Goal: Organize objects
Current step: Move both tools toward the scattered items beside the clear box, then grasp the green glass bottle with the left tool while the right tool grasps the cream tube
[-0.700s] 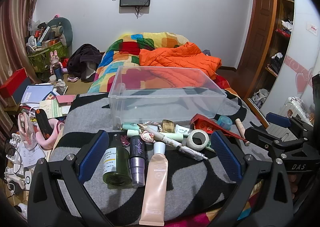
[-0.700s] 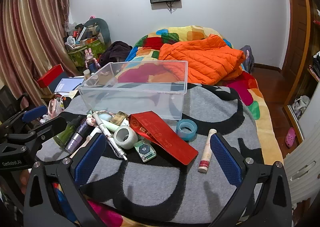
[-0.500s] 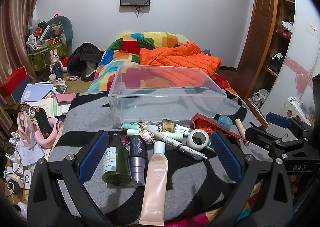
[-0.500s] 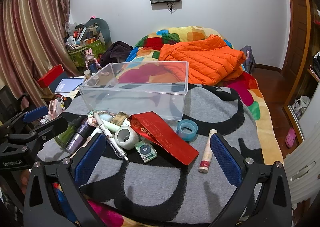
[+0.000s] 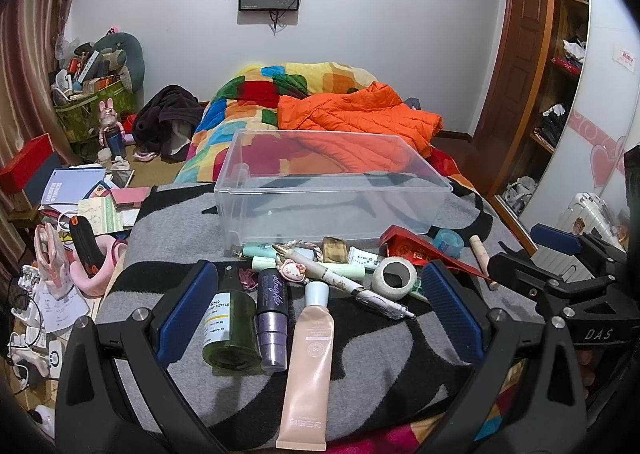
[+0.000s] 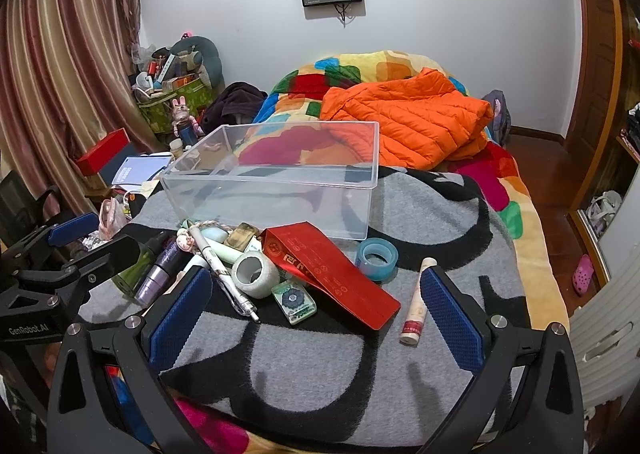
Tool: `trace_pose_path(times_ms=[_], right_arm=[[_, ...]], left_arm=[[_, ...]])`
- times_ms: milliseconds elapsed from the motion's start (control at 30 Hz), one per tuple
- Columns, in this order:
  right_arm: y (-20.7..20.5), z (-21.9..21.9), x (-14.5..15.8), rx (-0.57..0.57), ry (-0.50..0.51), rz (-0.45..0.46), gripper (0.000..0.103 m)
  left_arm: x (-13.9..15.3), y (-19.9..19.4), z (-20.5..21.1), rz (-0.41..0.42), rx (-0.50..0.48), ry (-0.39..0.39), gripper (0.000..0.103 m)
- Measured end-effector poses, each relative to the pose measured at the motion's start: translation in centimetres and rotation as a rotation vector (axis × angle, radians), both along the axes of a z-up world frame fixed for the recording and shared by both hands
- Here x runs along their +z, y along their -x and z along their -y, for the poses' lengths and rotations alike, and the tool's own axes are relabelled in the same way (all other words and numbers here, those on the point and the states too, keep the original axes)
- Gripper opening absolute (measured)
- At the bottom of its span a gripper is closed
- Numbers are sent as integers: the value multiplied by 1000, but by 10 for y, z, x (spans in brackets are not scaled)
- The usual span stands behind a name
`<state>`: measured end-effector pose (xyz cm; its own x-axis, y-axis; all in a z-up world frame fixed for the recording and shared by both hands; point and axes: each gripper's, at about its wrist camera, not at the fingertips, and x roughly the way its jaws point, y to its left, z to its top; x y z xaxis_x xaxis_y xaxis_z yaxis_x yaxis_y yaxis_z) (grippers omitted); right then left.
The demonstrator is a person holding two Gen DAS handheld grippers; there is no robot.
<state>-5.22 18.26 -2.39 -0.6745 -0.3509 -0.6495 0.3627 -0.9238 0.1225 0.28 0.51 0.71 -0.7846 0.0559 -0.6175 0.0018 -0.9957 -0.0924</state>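
A clear plastic bin [image 5: 332, 193] [image 6: 276, 189] sits empty on the grey and black blanket. In front of it lies a pile of small items: a green bottle [image 5: 229, 324], a purple bottle [image 5: 272, 318], a peach tube [image 5: 308, 370], a pen [image 5: 360, 286], a white tape roll [image 5: 394, 278] [image 6: 255, 274], a red envelope [image 6: 328, 274], a blue tape roll [image 6: 377, 258] and a cream stick [image 6: 418, 302]. My left gripper [image 5: 316, 310] is open and empty, hovering over the bottles and tube. My right gripper [image 6: 316, 314] is open and empty, near the envelope.
An orange jacket [image 6: 408, 121] and a colourful quilt [image 5: 256, 93] lie behind the bin. The floor at left holds books, a red box [image 5: 24, 165] and a green basket [image 5: 92, 109]. Wooden shelves [image 5: 560, 65] stand at right.
Both views shift only slightly; the right gripper has edged a little closer to the pile. Nothing was picked up or moved.
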Motion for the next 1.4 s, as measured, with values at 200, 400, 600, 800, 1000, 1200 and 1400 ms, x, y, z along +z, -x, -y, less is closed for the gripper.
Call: trace_pose_path(times_ms=[200, 400, 600, 800, 1000, 1200, 1400], right_arm=[[0, 1, 0, 3, 2, 3, 103], [0, 0, -1, 4, 6, 7, 103], [0, -1, -2, 3, 4, 6, 103], [4, -10, -5, -17, 1, 6, 103], [17, -36, -11, -95, 2, 14, 98], [38, -68, -23, -198, 2, 60, 84], [55, -87, -47, -249, 23, 157, 69]], left_arm=[[0, 0, -1, 2, -5, -2, 103], [-1, 0, -1, 7, -14, -7, 103], [-3, 0, 2, 11, -13, -10, 103], [-6, 1, 15, 14, 12, -25, 103], [-15, 8, 34, 49, 63, -2, 80], [-30, 13, 58, 92, 134, -21, 77], [-53, 15, 76, 156, 177, -41, 67]])
